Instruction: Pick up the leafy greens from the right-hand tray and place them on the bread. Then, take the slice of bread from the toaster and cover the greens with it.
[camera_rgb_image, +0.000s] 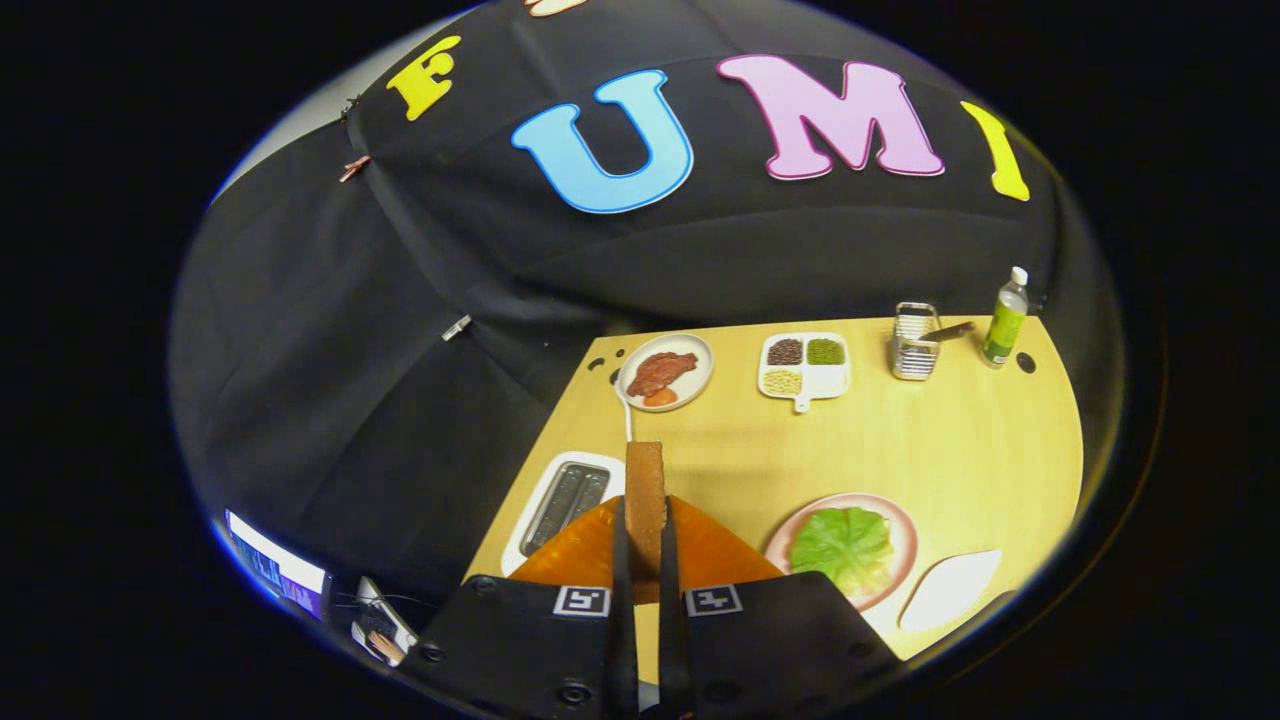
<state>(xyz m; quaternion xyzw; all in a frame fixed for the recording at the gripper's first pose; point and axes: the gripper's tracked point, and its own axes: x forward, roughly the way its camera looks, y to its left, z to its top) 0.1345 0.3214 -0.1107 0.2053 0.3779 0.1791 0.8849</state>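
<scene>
The jaws (645, 560) are clamped on one slice of bread (645, 495), held on edge above the surface (950, 450), just right of the single white toaster (560, 500) at its near left edge. The leafy greens (842, 545) sit on one pink plate (900, 520) at the near right, an empty white tray (950, 588) beside it. Along the far edge: one plate of meat (665, 372), one divided dish (805, 365), one metal rack (914, 342), one bottle (1005, 318).
</scene>
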